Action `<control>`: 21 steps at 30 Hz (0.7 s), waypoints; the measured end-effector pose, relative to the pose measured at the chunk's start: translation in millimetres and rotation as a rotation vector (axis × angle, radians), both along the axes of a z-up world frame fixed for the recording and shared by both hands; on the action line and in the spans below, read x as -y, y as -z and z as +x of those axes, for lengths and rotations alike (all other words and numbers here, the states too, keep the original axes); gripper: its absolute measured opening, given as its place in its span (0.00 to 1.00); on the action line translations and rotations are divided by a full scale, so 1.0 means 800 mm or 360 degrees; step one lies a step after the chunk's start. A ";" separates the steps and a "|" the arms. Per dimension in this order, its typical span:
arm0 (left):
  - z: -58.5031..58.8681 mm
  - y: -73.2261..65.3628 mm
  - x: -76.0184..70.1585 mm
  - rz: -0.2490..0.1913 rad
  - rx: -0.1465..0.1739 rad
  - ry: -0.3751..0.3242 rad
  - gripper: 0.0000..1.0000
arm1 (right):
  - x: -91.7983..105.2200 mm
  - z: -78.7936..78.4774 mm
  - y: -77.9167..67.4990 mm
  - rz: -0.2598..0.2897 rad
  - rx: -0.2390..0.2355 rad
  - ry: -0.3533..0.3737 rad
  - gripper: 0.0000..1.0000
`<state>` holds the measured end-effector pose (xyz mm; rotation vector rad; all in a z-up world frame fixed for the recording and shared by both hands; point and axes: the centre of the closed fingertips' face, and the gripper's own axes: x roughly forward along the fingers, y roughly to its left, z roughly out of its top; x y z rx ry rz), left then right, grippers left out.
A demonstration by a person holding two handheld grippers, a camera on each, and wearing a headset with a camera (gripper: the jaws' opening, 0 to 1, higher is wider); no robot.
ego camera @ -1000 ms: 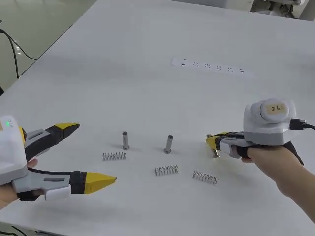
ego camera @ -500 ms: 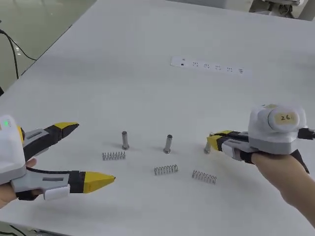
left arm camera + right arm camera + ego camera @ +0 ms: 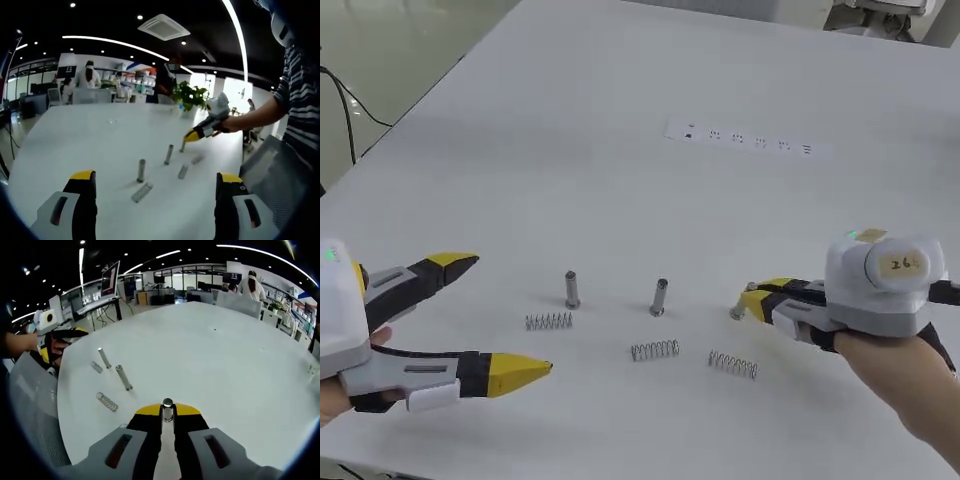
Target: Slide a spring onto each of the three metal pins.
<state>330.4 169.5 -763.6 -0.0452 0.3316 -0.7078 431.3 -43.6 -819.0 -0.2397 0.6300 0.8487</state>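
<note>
Two metal pins (image 3: 571, 289) (image 3: 660, 297) stand upright on the white table (image 3: 620, 200). Three springs lie in front of them: one at the left (image 3: 548, 321), one in the middle (image 3: 655, 350), one at the right (image 3: 733, 364). My right gripper (image 3: 748, 299) is shut on the third pin (image 3: 738, 311), held low over the table above the right spring; in the right gripper view the pin (image 3: 167, 409) sits pinched at the yellow tips. My left gripper (image 3: 510, 315) stands wide open left of the springs, holding nothing; its own view shows a spring (image 3: 142, 192) ahead.
A white power strip (image 3: 745, 139) lies flat farther back on the table. The table's left edge (image 3: 410, 110) drops to the floor. Desks and people (image 3: 89, 75) stand far behind the bench.
My right gripper has shifted a little to the left with the pin in its jaws. The left gripper stays open in the same place. Pins and springs on the table have not moved.
</note>
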 end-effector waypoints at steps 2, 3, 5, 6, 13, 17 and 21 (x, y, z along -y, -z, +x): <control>0.000 0.000 -0.001 -0.0001 0.0002 -0.0001 0.97 | 0.001 -0.002 0.000 -0.0023 0.0015 -0.0015 0.05; 0.000 0.000 -0.001 0.0000 0.0001 0.0000 0.97 | 0.001 -0.002 0.000 -0.0022 0.0015 -0.0017 0.05; 0.000 0.001 -0.003 0.0000 -0.0001 -0.0001 0.97 | 0.000 -0.004 0.000 -0.0022 0.0018 -0.0026 0.06; -0.001 0.001 -0.003 0.0001 -0.0002 0.0000 0.98 | 0.000 -0.005 0.000 -0.0017 0.0016 -0.0026 0.06; 0.000 0.000 -0.002 0.0007 0.0001 0.0003 0.98 | -0.004 -0.001 -0.010 0.0038 0.0020 -0.0018 0.09; 0.000 -0.001 -0.001 0.0010 0.0003 0.0008 0.98 | -0.006 0.000 -0.012 0.0046 0.0014 -0.0018 0.11; 0.001 -0.002 -0.001 0.0007 0.0008 0.0006 0.98 | -0.007 -0.002 -0.014 0.0056 0.0011 -0.0017 0.15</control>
